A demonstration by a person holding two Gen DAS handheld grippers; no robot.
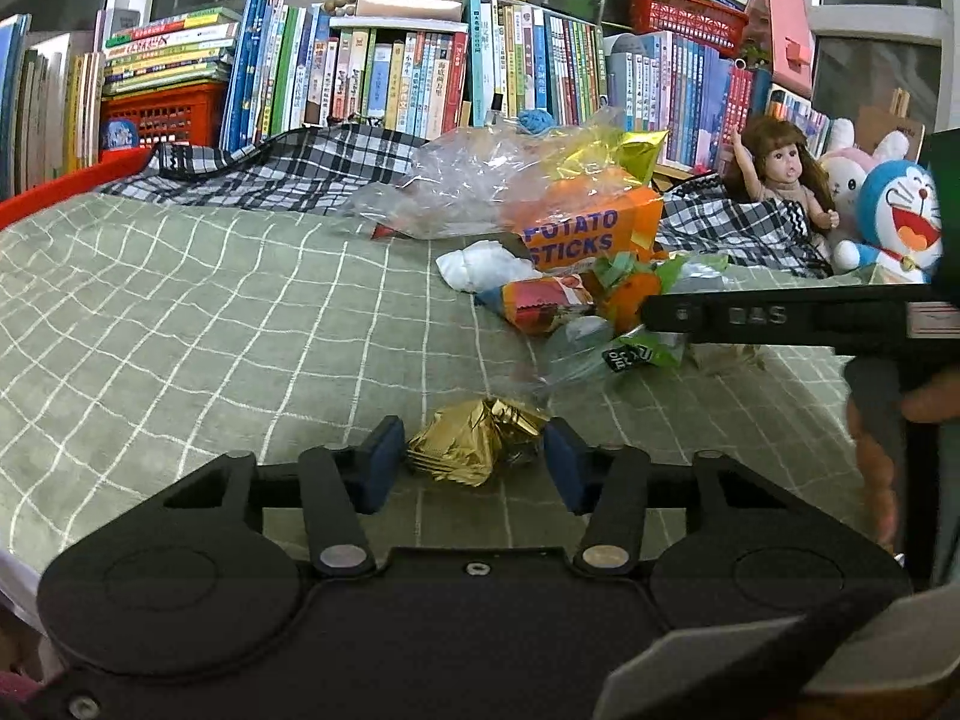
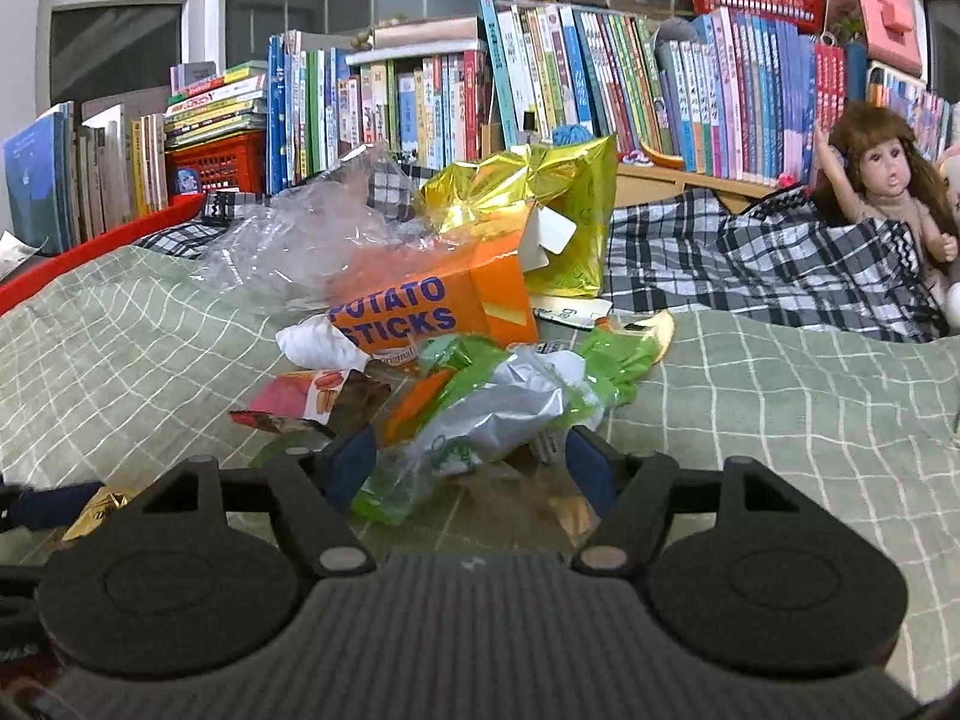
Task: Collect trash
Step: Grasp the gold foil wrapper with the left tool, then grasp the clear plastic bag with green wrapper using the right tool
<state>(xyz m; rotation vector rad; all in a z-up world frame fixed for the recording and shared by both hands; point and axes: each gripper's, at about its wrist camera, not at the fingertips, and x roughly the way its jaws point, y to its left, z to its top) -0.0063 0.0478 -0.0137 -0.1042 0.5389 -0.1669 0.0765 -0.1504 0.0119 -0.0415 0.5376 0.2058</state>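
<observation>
We find the left claw (image 1: 474, 459) set around a crumpled gold foil wrapper (image 1: 474, 447) on the green checked bedspread (image 1: 180, 312). Its left pad touches the foil; the right pad stands just off it, so the jaws are still apart, with no grip made. The wrapper lies nearer us than the Potato Sticks box (image 1: 591, 234), apart from the main litter heap. The right claw (image 2: 471, 468) stands wide open astride a silver-and-green snack bag (image 2: 498, 414) just in front of that box. Risks, in our judgement: the foil may crush and slip free; the claw may pinch bedspread; the right claw may drag neighbouring wrappers.
</observation>
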